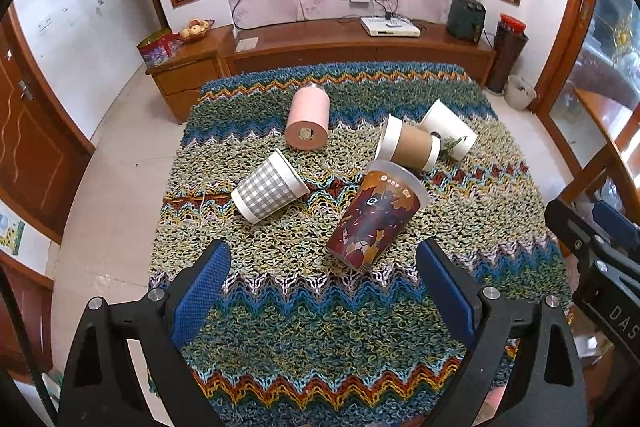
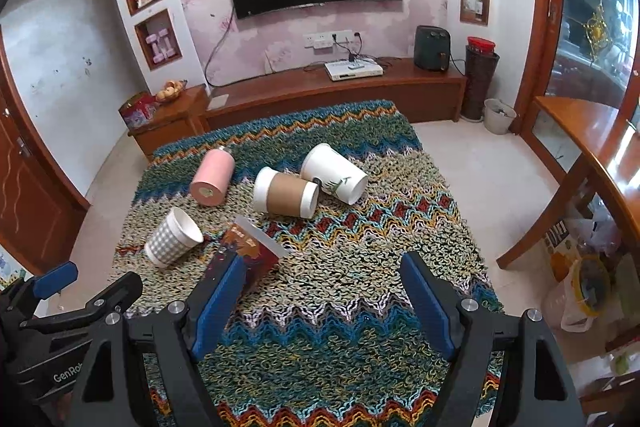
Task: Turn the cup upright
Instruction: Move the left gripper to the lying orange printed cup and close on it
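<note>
Zigzag-knit cloth (image 1: 320,307) covers the table. Nearest lies the printed cup (image 1: 374,213), tipped on its side, rim pointing away, brown with leaf artwork, just ahead of the left gripper (image 1: 322,287), whose jaws stand wide and empty. Right gripper (image 2: 322,301) equally wide. Approach stage, apparently; next, straddle the cup's wall and close. Beyond lie the checked cup (image 1: 269,189), sleeved cup (image 1: 408,143), white cup (image 1: 450,129) and pink bottle (image 1: 308,119).

Readable txt: "DAS" on right gripper (image 1: 596,227) body in left wrist view, "GenRo" on left gripper (image 2: 80,287) body in right wrist view.
</note>
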Demonstrator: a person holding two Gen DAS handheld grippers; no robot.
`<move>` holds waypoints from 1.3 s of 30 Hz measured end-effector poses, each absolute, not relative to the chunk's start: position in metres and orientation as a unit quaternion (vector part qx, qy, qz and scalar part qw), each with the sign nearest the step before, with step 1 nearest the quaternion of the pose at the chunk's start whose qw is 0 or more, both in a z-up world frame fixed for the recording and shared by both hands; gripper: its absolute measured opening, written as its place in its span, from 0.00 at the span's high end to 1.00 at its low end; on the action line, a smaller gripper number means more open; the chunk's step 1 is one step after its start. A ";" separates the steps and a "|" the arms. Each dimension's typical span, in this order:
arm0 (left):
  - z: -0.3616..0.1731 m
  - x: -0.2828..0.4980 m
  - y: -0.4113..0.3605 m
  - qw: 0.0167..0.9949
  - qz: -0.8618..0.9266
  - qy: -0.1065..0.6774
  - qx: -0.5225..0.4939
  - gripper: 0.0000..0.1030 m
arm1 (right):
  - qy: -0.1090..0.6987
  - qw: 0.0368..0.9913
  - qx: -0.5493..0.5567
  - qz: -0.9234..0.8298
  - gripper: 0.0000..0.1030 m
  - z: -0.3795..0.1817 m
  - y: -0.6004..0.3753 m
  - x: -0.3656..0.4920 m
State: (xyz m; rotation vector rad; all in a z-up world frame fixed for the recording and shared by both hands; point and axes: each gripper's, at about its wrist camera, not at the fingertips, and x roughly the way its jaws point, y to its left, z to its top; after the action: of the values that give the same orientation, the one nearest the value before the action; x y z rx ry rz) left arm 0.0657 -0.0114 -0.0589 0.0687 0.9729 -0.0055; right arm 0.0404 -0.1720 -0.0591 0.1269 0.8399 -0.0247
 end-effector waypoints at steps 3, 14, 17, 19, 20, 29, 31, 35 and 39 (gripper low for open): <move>-0.069 0.076 -0.013 0.879 -0.005 0.475 0.043 0.08 | 0.417 0.907 0.061 -0.017 0.22 -0.072 -0.174 0.052; -0.100 0.110 -0.018 0.863 -0.020 0.502 0.058 0.08 | 0.438 0.897 0.061 -0.017 0.22 -0.105 -0.178 0.087; -0.107 0.117 -0.021 0.858 -0.030 0.509 0.061 0.08 | 0.442 0.895 0.060 -0.009 0.22 -0.112 -0.178 0.093; -0.112 0.122 -0.023 0.853 -0.038 0.517 0.061 0.08 | 0.443 0.894 0.060 -0.008 0.22 -0.116 -0.178 0.097; -0.114 0.124 -0.023 0.852 -0.041 0.519 0.061 0.08 | 0.444 0.894 0.062 -0.005 0.22 -0.118 -0.178 0.099; -0.135 0.147 -0.032 0.834 -0.064 0.541 0.082 0.08 | 0.451 0.890 0.073 0.007 0.22 -0.134 -0.179 0.114; -0.141 0.152 -0.033 0.828 -0.070 0.550 0.085 0.08 | 0.454 0.888 0.077 0.006 0.22 -0.138 -0.181 0.116; -0.153 0.164 -0.037 0.812 -0.088 0.570 0.091 0.08 | 0.459 0.884 0.086 0.003 0.22 -0.146 -0.186 0.121; -0.163 0.173 -0.043 0.799 -0.099 0.584 0.102 0.08 | 0.467 0.879 0.090 0.003 0.22 -0.155 -0.188 0.125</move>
State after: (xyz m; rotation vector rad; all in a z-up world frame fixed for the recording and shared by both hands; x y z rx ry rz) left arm 0.1731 -0.0433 -0.1630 0.2184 1.2527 -0.2126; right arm 0.1246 -0.1875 -0.1552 0.1880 0.9741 0.0065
